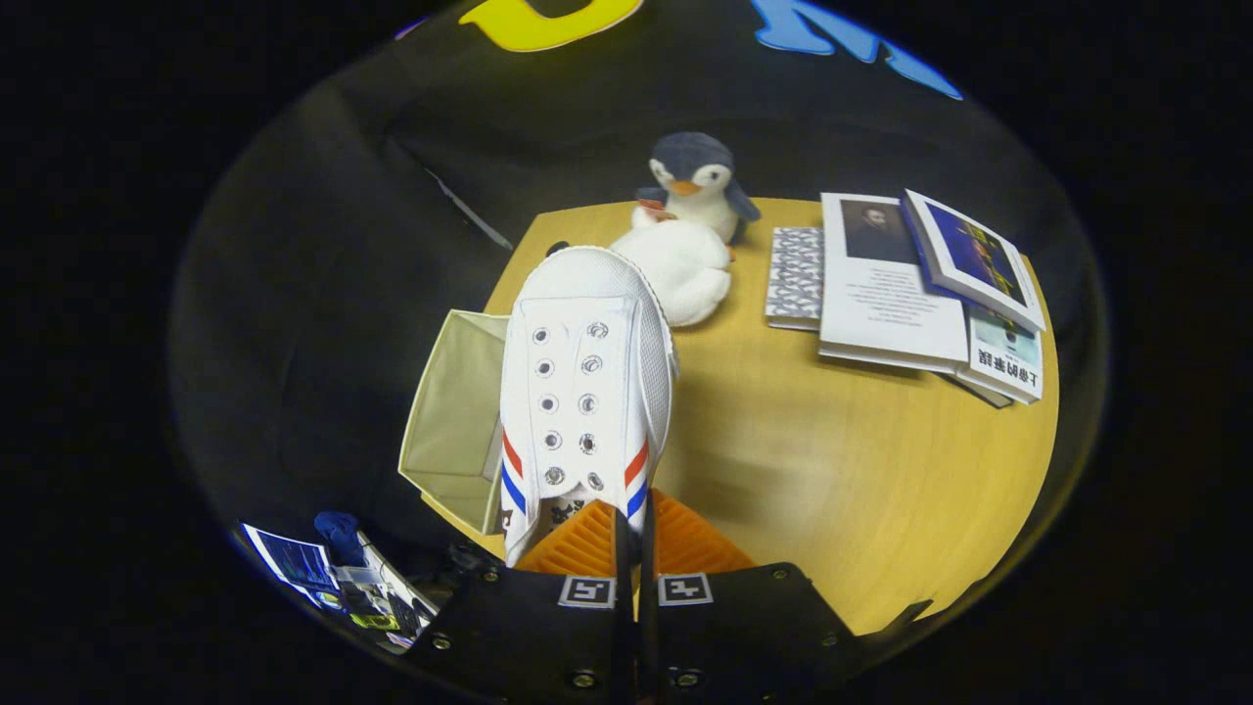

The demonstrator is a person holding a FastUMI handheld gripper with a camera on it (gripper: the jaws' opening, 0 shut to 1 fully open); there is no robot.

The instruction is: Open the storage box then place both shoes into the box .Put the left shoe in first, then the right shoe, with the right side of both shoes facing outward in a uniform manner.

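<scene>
My gripper [634,524] is shut on the heel collar of a white sneaker [585,392] with red and blue side stripes and bare eyelets. The shoe hangs in the air, toe pointing away from me, straight ahead of the fingers. Under its left side stands the beige fabric storage box [452,416], open at the top, at the near left corner of the wooden table [842,470]. The shoe's body hides the box's right wall and part of its opening.
A plush penguin [697,181] sits at the table's far edge behind a white plush lump [685,269]. Several books [901,294] lie stacked to the right. Off the table, at lower left, lie papers and small items [333,578].
</scene>
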